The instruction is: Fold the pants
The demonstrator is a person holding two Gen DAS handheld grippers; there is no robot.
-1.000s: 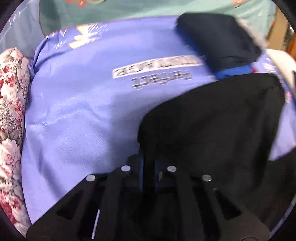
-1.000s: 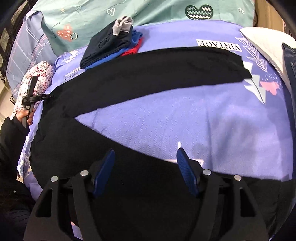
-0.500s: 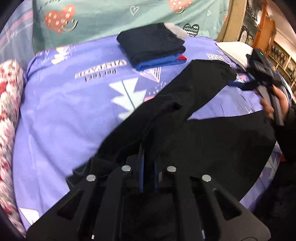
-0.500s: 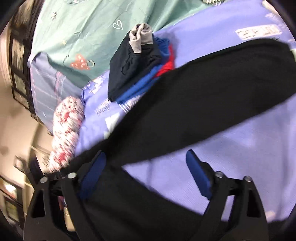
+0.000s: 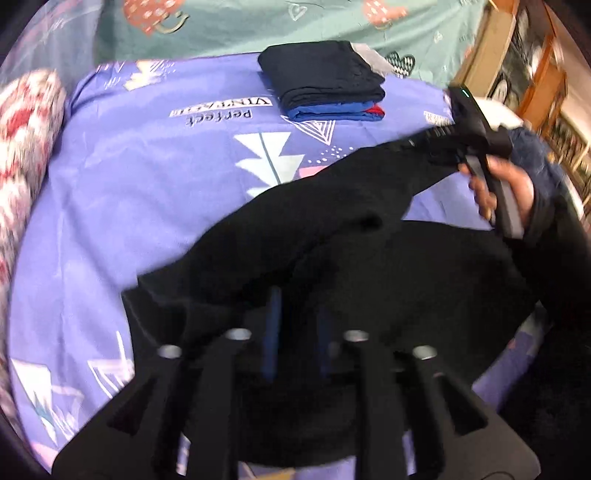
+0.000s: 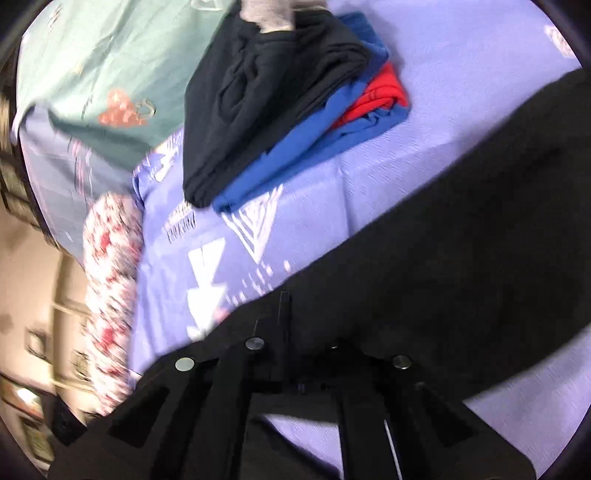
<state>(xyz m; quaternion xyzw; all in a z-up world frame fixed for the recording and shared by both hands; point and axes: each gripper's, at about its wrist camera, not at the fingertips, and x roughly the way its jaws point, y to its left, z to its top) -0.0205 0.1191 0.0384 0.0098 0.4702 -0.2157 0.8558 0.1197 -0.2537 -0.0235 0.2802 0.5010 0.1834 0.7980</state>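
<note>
Black pants (image 5: 388, 258) lie spread on a purple bedsheet (image 5: 147, 177). My left gripper (image 5: 295, 332) is shut on the pants' near edge, its blue pads close together with black cloth between them. In the left wrist view my right gripper (image 5: 443, 147) is held by a hand at the far right, at the end of one pant leg. In the right wrist view the right gripper (image 6: 295, 332) is closed over the black pants (image 6: 461, 266), its fingers hidden by cloth.
A folded stack of dark, blue and red clothes (image 5: 325, 85) sits at the back of the bed, also in the right wrist view (image 6: 288, 107). A floral pillow (image 5: 26, 147) lies at the left. A green blanket (image 5: 240, 26) covers the back.
My right gripper was open above the sheet; it has swung to the pant leg and closed on it. The left gripper stayed shut on the pants and lifted back, showing more of the bed.
</note>
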